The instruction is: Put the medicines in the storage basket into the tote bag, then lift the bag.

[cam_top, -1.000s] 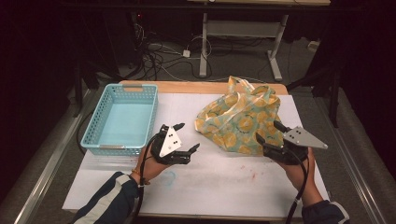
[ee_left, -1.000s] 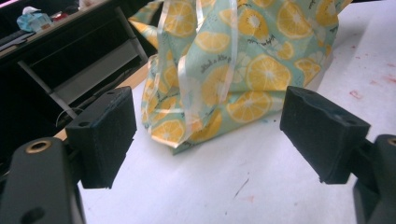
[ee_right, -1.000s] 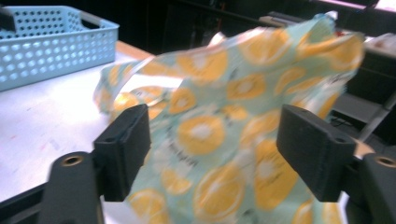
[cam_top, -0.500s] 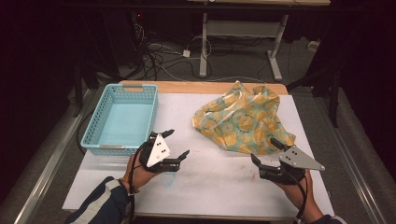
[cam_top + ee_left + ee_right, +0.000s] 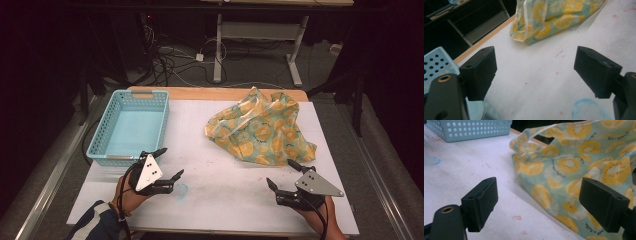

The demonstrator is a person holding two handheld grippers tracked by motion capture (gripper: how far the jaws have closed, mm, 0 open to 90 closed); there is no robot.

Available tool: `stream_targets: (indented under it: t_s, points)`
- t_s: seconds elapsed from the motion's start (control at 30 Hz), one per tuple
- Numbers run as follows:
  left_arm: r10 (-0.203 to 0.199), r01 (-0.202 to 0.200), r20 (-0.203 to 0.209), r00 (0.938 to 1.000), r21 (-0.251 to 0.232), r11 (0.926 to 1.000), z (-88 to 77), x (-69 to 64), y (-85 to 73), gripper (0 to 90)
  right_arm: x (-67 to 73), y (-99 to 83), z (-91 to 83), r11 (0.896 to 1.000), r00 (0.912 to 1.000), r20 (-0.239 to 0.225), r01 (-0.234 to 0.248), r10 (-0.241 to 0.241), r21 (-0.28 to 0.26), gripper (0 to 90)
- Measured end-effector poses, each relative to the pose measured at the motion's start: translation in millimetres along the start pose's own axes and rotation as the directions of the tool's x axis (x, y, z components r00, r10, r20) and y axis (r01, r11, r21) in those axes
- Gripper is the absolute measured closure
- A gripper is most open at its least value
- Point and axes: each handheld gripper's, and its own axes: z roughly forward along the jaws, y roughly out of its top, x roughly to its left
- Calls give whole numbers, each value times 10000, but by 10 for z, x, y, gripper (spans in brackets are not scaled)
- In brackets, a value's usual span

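Note:
A crumpled fabric bag (image 5: 262,132) printed with yellow citrus slices lies on the white table sheet (image 5: 220,200), right of centre. Its cloth also shows in the left gripper view (image 5: 554,17) and the right gripper view (image 5: 579,170). My left gripper (image 5: 172,161) is held near the front left, open and empty (image 5: 536,72), well away from the bag. My right gripper (image 5: 280,171) sits just in front of the bag's near edge. Its jaws have just been opening and stand wide with nothing between them (image 5: 539,202).
A light blue perforated basket (image 5: 130,125) stands empty at the table's left, just beyond my left gripper; its wall shows in both gripper views (image 5: 436,65) (image 5: 474,130). A faint blue ring mark (image 5: 182,189) is on the sheet. Cables and desk legs lie beyond the far edge.
Both hands have drawn back toward the near edge, away from the bag. The right gripper has left the bag's edge, and the bag has settled flatter on the table.

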Motion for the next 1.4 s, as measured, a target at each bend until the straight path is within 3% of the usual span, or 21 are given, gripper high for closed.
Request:
stream_targets:
  t_s: [0.07, 0.47, 1.0, 1.4]
  points:
    - [-79, 79, -47, 10000, 72, 9999, -45, 28, -56, 181, 3, -15, -12, 9999, 9999, -12, -112, 112, 46, 159]
    - [-258, 286, -377, 9990, 766, 9966, -266, 66, -351, 181, 120, -88, -41, 9996, 9995, -216, 236, -232, 177, 159]
    - [-167, 219, -507, 9986, 1037, 9944, -337, 60, -419, 181, 219, -171, 12, 9958, 9966, -401, 743, -722, 539, 157]
    - [-121, 171, -500, 9987, 1007, 9948, -332, 48, -405, 181, 220, -162, 8, 9959, 9965, -431, 736, -714, 531, 156]
